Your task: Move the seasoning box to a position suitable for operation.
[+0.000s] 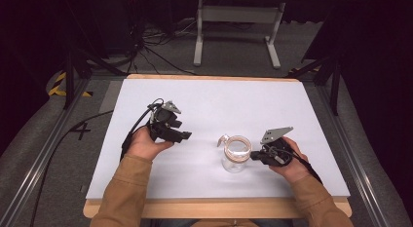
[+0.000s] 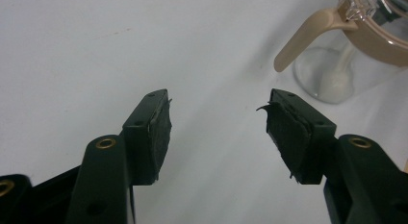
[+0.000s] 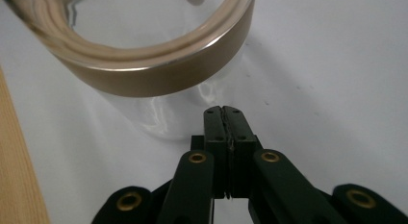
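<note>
The right gripper [image 3: 224, 111] has its jaws pressed flat together with nothing between them, its tip just beside the clear wall of the glass jar [image 1: 235, 156], below the jar's tan rim band [image 3: 159, 75]. The left gripper [image 2: 216, 125] is held wide apart and empty, aimed across the bare white counter [image 1: 209, 105] toward the jar, whose beige latch handle [image 2: 300, 39] sticks out on that side. The jar stands upright near the front middle of the counter, between the two hands and much closer to the right one; its lid seems to be swung open, though the hinge is hard to make out. The work in hand looks like taking hold of the jar, and to do it well the right gripper should first spread its jaws before moving in, since closed jaws would only push the glass along the smooth surface. A grip on the rim band or the handle seems safer than on the slick curved wall, with the left gripper coming in to steady the other side.
</note>
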Demonstrator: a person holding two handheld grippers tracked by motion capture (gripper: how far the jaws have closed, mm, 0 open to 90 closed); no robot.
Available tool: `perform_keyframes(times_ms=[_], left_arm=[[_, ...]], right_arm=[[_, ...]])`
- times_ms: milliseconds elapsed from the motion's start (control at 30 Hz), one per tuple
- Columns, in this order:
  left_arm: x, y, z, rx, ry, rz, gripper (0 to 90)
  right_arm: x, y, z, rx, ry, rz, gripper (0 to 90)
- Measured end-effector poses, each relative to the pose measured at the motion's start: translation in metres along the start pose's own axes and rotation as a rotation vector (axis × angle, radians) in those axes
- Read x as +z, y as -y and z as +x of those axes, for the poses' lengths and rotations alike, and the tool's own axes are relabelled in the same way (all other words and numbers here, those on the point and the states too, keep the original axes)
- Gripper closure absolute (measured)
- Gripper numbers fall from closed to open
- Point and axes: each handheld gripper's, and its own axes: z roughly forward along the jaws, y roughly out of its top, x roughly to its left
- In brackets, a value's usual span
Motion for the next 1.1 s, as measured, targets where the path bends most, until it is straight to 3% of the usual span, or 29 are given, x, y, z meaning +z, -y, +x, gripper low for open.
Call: perform_keyframes(times_ms=[133, 367, 600, 867, 1100], left_arm=[[-0.001, -0.002, 0.001, -0.021, 0.018, -0.004, 41.8], [-0.006, -0.002, 0.001, -0.013, 0.077, -0.012, 47.8], [-0.005, -0.003, 0.001, -0.016, 0.09, 0.009, 56.8], [-0.005, -0.003, 0.003, -0.068, 0.113, -0.022, 60.3], [-0.007, -0.003, 0.002, -0.048, 0.107, -0.026, 65.4]], right_arm=[[0.002, -0.001, 0.007, -0.02, -0.014, 0.011, 89.5], [0.008, -0.006, 0.021, -0.059, -0.053, 0.029, 89.4], [0.016, -0.012, 0.036, -0.105, -0.088, 0.049, 89.4], [0.024, -0.017, 0.047, -0.134, -0.098, 0.044, 89.4], [0.032, -0.022, 0.055, -0.149, -0.115, 0.017, 89.4]])
